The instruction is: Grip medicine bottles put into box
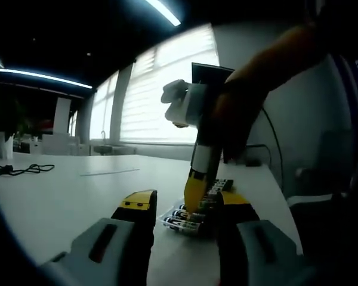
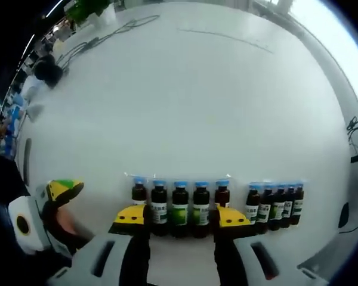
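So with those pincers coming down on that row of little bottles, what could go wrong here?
The bottles stand packed side by side, so the open right gripper, spanning several, might clamp more than one or tip neighbours. A second cluster sits close by on the white table and could get knocked. The left gripper hangs nearby, open, and might bump the other.

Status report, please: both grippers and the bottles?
Right gripper open, astride the left bottle row. Left gripper open, low over table. Second bottle row beside. No box seen.
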